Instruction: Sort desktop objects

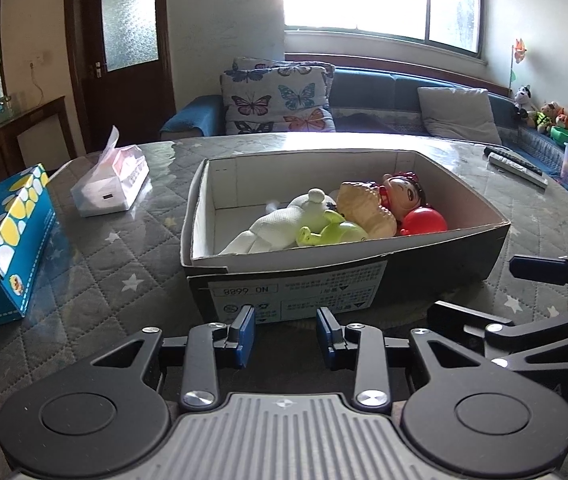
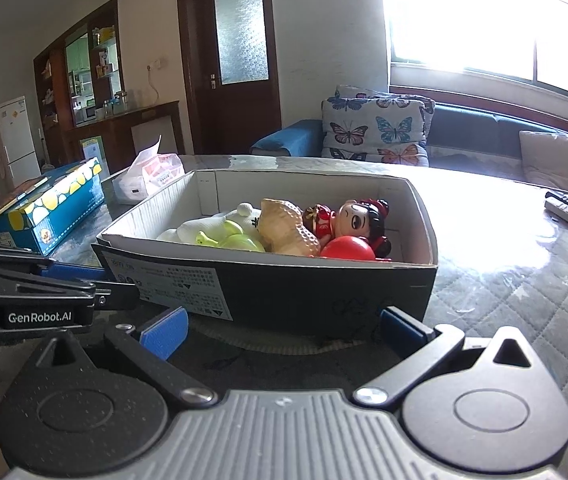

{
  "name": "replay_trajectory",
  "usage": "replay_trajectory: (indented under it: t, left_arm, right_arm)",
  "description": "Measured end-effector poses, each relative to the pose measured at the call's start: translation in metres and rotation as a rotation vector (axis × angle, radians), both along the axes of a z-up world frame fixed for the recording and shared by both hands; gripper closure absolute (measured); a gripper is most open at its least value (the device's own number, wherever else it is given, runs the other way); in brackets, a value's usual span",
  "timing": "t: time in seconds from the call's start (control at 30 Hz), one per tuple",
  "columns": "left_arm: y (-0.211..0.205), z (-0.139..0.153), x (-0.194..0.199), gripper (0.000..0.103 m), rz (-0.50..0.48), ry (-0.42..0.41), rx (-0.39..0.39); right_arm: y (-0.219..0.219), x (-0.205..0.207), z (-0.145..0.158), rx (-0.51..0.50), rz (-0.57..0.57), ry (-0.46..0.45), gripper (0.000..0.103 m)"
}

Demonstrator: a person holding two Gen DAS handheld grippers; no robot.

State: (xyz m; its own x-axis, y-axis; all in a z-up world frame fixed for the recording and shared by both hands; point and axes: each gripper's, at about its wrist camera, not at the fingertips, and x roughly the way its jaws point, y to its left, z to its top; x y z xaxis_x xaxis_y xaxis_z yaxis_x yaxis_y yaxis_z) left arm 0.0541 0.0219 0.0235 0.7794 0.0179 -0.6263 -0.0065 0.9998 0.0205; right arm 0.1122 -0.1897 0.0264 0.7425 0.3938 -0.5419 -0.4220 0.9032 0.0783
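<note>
cardboard box (image 1: 348, 276) on the quilted table (image 1: 104, 248) is holding the toys (image 1: 364, 210); left gripper (image 1: 286, 336) and right gripper (image 2: 284, 328) are hovering empty, jaws parted; sorting looks near finished, calling for any strays.

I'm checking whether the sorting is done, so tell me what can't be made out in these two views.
- Floor of the shoe box: both wrist views, near wall and toys hide it.
- White plush: mostly buried behind the green frog and box wall.
- Red ball: lower part hidden by box rim.
- Remote controls: right wrist view cuts them off at the edge.
- Box label text: too small, upside down.
</note>
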Motion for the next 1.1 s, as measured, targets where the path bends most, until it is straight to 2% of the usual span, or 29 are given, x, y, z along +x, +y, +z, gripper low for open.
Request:
replay_trajectory:
  t: [0.3, 0.5, 1.1]
  left_arm:
    - [-0.006, -0.002, -0.007, 0.067, 0.001, 0.013, 0.000]
    - [-0.010, -0.004, -0.013, 0.067, 0.008, 0.013, 0.030]
    - [-0.012, -0.001, -0.023, 0.067, 0.018, -0.015, 0.057]
  right_arm:
    - [-0.004, -0.007, 0.000, 0.009, -0.009, 0.003, 0.000]
    - [-0.003, -0.012, 0.001, 0.015, -0.012, 0.002, 0.000]
    - [-0.002, -0.026, 0.006, 0.015, -0.021, -0.014, 0.000]
